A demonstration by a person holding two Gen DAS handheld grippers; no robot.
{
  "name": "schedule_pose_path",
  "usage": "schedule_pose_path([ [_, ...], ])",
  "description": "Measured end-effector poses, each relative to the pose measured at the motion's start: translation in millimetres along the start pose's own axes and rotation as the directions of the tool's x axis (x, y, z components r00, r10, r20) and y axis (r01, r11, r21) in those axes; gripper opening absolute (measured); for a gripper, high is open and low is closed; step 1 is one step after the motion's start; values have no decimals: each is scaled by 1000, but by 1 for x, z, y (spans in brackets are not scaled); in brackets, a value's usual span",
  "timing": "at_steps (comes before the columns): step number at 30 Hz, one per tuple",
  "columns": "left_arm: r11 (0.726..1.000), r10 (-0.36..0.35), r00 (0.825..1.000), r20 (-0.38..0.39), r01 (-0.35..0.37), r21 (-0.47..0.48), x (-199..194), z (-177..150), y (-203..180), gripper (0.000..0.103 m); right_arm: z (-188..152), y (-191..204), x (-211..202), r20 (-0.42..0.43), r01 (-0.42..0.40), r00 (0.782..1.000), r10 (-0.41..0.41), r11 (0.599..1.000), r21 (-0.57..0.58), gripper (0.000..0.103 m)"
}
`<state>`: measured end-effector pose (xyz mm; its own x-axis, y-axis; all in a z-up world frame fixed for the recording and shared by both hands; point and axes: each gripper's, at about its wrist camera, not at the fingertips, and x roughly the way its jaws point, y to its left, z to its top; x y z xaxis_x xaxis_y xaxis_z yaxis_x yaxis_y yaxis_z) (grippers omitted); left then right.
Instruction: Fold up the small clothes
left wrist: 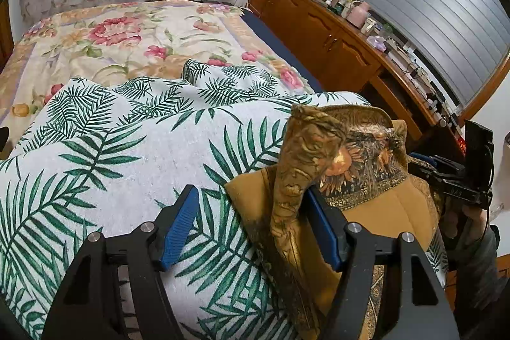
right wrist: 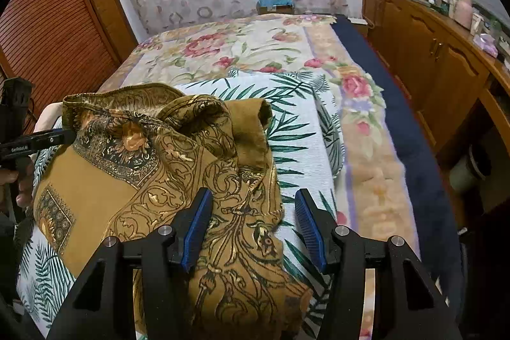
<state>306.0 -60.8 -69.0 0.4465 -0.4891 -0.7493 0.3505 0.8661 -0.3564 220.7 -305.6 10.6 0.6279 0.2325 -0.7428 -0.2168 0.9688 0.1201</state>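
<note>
garment: we see a mustard-brown printed top [right wrist: 105,180] lying rumpled on the palm-leaf towel [left wrist: 105,148] at the near end of the bed [left wrist: 127,31], one limp strip of it raised

left gripper [left wrist: 251,212]: our blue pads stand wide apart and clamp nothing; the raised strip of cloth [left wrist: 296,174] rests against the inner face of the right-hand pad only, so we judge it draped there, not pinched

right gripper [right wrist: 251,219]: spread wide too, holding nothing; the left pad [right wrist: 197,231] hangs over the patterned cloth, the right pad over bare towel, so the garment's right edge [right wrist: 277,206] runs between them

long axis: the raised strip runs near to far, roughly in line with our left fingers; the body of the top spreads left to right across the towel

direction from fingers: from our left gripper the cloth lies to the right; from our right gripper it lies to the left and beneath

nearer hand: we judge the left one nearer a grasp, the strip already inside its gap

what the next move turns on: closing the left pads on that strip, then carrying it over the body of the top

risk: the strip is soft and may slip off the single pad
</note>
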Motion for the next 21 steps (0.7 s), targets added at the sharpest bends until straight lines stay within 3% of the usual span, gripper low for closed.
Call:
schedule_pose_path([
  [5, 999, 14, 1000, 13, -15, 28, 3, 0, -5, 67, 8, -3, 9, -24, -28, 999, 27, 999, -22, 56],
  [9, 999, -6, 1000, 4, 6, 41, 4, 1, -8, 54, 11, 0, 6, -29, -46, 999, 45, 997, -55, 56],
  [12, 999, -7, 1000, 5, 7, 31, 5, 2, -9, 53, 10, 2, 8, -30, -58, 998, 56, 994, -89, 47],
  [15, 999, -13, 1000, 2, 13, 31, 6, 2, -11, 45, 12, -3, 11, -31, -58, 998, 55, 994, -92, 35],
  [17, 999, -21, 1000, -1, 21, 39, 6, 1, -14, 35, 10, -5, 11, -20, -78, 997, 76, 993, -91, 26],
  [19, 999, -41, 999, -10, 42, 35, 6, 1, -17, 17, 7, -9, 8, -2, -100, 995, 100, 992, -78, 17],
  [21, 998, -40, 999, 13, 39, 48, -1, -1, -22, 11, 4, -10, 1, 25, -112, 993, 114, 991, -72, 14],
])
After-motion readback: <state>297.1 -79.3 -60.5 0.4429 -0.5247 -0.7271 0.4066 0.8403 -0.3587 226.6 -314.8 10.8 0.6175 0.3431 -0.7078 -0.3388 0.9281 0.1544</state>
